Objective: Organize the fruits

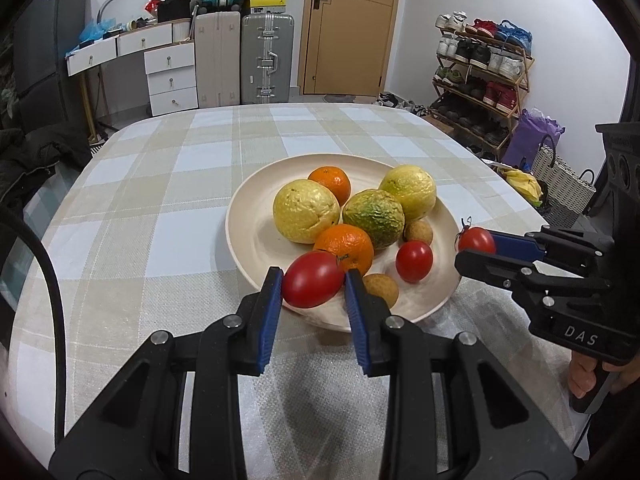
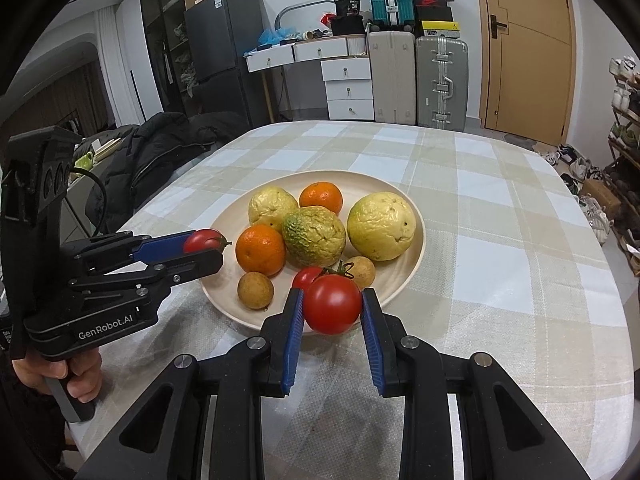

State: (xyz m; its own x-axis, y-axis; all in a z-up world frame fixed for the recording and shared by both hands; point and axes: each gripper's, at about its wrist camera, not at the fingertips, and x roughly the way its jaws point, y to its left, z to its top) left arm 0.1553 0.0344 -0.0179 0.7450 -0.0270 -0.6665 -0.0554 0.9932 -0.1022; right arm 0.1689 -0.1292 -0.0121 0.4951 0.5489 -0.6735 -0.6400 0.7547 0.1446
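Observation:
A beige plate (image 1: 248, 236) (image 2: 408, 276) on the checked tablecloth holds three wrinkled yellow-green fruits, two oranges (image 1: 346, 248), two small brown fruits and a tomato (image 1: 414, 261). My left gripper (image 1: 312, 280) is shut on a red tomato (image 1: 312, 278) over the plate's near rim; it also shows in the right wrist view (image 2: 204, 246). My right gripper (image 2: 332, 308) is shut on a red tomato (image 2: 332, 309) with a green stem above the plate's near edge; it shows in the left wrist view (image 1: 474, 246) at the plate's right rim.
The table (image 1: 160, 184) stretches left and far of the plate. A black jacket (image 2: 160, 152) lies beyond the left edge. Suitcases (image 1: 266, 60), a drawer unit, a door and a shoe rack (image 1: 480, 76) stand at the back.

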